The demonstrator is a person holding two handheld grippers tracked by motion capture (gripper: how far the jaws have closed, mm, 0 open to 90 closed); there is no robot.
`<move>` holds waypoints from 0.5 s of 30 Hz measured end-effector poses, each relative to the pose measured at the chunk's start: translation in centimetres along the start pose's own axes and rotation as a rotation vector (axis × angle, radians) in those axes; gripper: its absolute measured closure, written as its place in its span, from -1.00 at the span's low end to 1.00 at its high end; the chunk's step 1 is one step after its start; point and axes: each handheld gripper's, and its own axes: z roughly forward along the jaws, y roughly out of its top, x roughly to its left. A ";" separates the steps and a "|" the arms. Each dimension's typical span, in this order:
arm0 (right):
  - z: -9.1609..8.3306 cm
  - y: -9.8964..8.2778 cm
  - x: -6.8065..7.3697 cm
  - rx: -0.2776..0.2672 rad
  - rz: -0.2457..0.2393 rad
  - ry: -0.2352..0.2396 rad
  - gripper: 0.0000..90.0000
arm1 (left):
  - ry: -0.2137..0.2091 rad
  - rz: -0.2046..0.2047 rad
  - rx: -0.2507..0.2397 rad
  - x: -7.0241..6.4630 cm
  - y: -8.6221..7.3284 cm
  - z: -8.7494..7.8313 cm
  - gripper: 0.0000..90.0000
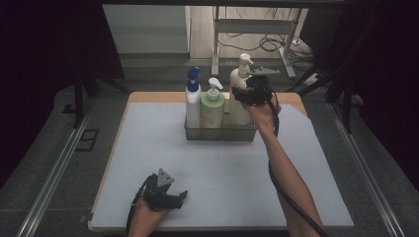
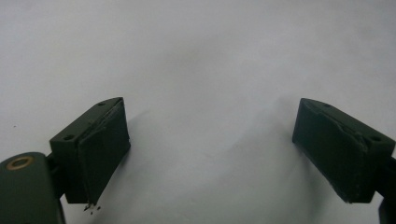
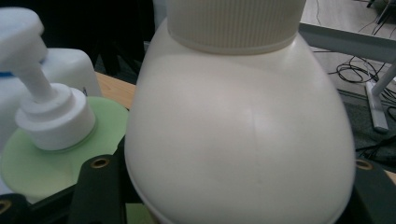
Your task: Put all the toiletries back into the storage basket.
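We are watching the right gripper [image 1: 243, 94] gripping the cream pump bottle [image 1: 239, 94] at the right end of the clear bin [image 1: 220, 132], which is sitting at the far middle of the bench [image 1: 217, 182]. In the right gripper view the bottle's rounded shoulder [image 3: 238, 140] is sitting between the fingers, which are standing partly apart and pressing its sides; the bottle is standing upright.

Beside it in the bin, the green pump bottle [image 1: 213, 109] is standing in the middle and the white bottle with a blue pump [image 1: 192, 101] at the left, all three close together.

The left gripper [image 1: 174, 197] is resting at the near edge of the bench, well apart from the bin. Its fingers [image 2: 100, 149] are standing wide apart over the bare pale surface, holding nothing.
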 end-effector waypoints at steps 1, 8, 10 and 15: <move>0.2 -0.2 0.0 -0.001 0.000 0.000 -0.18 | 0.000 0.002 0.002 0.0 0.0 0.0 -0.76; 1.0 -1.1 0.0 0.010 0.005 -0.005 -0.18 | 0.000 0.003 0.003 0.0 0.0 0.0 -0.76; 1.1 -1.3 0.0 0.014 0.006 -0.004 -0.18 | 0.000 0.003 0.003 0.0 0.0 0.0 -0.77; 1.4 -2.0 -0.1 0.026 0.018 -0.004 -0.18 | 0.000 0.003 0.003 0.0 0.0 0.0 -0.77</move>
